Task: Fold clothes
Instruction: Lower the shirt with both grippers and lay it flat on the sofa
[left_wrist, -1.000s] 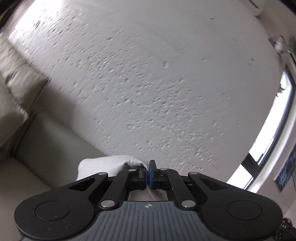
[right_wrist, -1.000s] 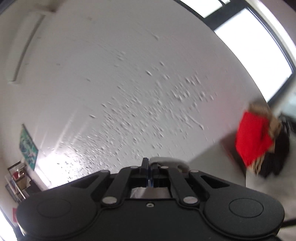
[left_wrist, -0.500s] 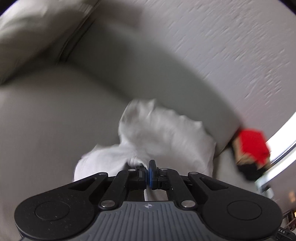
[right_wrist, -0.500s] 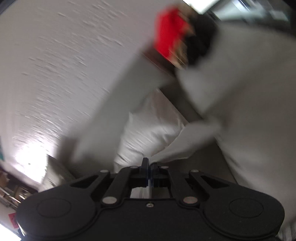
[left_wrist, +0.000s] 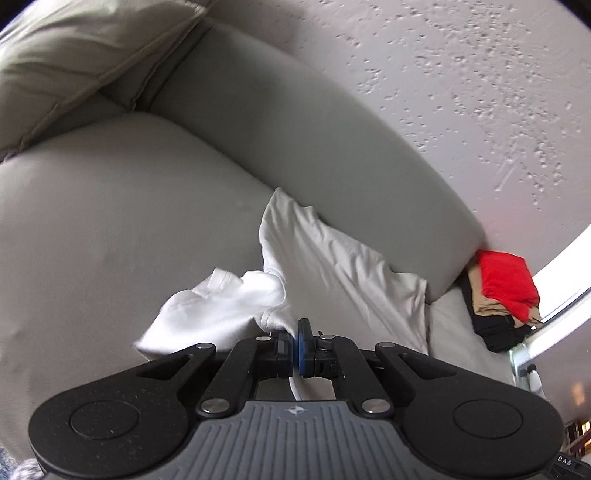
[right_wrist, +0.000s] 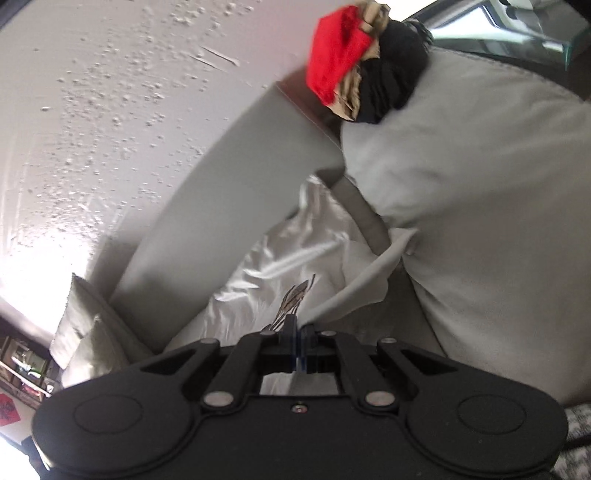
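Note:
A white T-shirt (left_wrist: 332, 266) lies spread on the grey sofa seat, its far edge against the backrest. My left gripper (left_wrist: 295, 345) is shut on a bunched part of the shirt near a sleeve (left_wrist: 218, 306). In the right wrist view the same shirt (right_wrist: 295, 266) shows a dark printed design (right_wrist: 293, 299). My right gripper (right_wrist: 297, 343) is shut on a stretched flap of the shirt (right_wrist: 354, 288). Both grippers hold the cloth just above the seat.
The grey sofa backrest (left_wrist: 295, 129) runs behind the shirt, with a textured white wall above. A stack of folded clothes, red on top (left_wrist: 506, 284), sits at the sofa's right end, also in the right wrist view (right_wrist: 340, 62). A beige cushion (left_wrist: 74, 62) lies at the left.
Both grippers have swung down from facing the wall to facing the sofa. The shirt came down with them and now lies spread on the seat, still held at both ends.

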